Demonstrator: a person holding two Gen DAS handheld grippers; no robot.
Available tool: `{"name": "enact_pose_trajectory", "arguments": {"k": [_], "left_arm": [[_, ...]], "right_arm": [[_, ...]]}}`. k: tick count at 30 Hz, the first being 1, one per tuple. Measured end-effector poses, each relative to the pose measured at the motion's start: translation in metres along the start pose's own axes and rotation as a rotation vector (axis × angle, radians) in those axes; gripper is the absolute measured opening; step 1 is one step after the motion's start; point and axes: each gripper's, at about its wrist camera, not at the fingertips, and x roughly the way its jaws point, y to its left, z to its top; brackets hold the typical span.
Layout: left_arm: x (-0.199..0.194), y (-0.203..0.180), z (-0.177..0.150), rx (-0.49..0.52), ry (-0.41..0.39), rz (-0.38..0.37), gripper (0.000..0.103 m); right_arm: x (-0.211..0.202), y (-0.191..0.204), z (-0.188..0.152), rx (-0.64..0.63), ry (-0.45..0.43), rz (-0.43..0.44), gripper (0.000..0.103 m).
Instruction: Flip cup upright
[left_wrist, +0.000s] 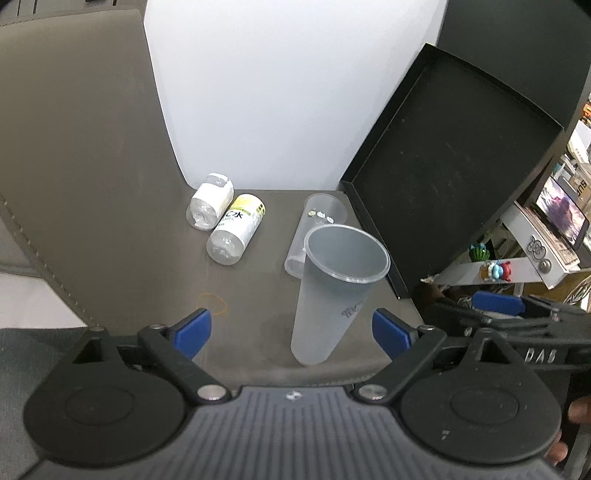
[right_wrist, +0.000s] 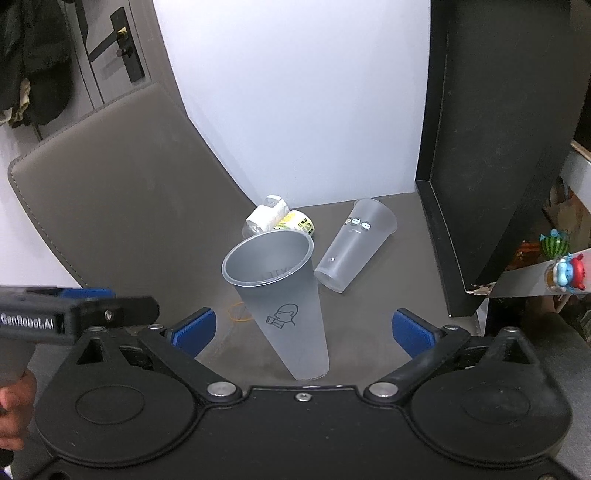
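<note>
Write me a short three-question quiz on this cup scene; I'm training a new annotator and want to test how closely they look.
1. True or false: the near cup stands with its mouth up.
2. How does the far cup with the small cartoon faces sit: A) upright, B) lying on its side, C) stacked inside the other cup?
3. Fill in: both the left gripper and the right gripper are ____ and hold nothing.

Key: 1 true. 2 B. 3 open.
</note>
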Motion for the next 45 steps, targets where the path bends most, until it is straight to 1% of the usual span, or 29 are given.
{"name": "enact_pose_trajectory", "arguments": {"k": [4, 11, 19, 26, 31, 36, 45], "left_arm": [[-0.004, 0.0, -0.007, 0.016, 0.012, -0.005, 0.094], [-0.01, -0.006, -0.016, 0.031, 0.007, -0.02, 0.094], [-0.013, -0.011, -0.02, 0.058, -0.002, -0.04, 0.094], [-0.006, -0.006, -0.021, 0.045, 0.011, -0.048, 0.094], [-0.006, -0.001, -0.021, 0.034, 0.012, -0.048, 0.094], [-0.006, 0.002, -0.019, 0.026, 0.009, -0.05, 0.094], [-0.007, 0.007, -0.022, 0.018, 0.011, -0.049, 0.094]], "right_arm": [[-0.005, -0.001, -0.001, 0.005, 0.01, -0.009, 0.103], [-0.014, -0.004, -0.01, 0.002, 0.027, -0.02, 0.103], [-0.023, -0.004, -0.012, 0.001, 0.029, -0.038, 0.103], [-0.027, 0.0, -0.009, -0.013, 0.04, -0.049, 0.103], [-0.03, 0.002, -0.006, -0.004, 0.065, -0.059, 0.103], [-0.036, 0.007, -0.003, -0.035, 0.056, -0.07, 0.103], [-0.039, 0.008, -0.003, -0.043, 0.06, -0.088, 0.103]]}}
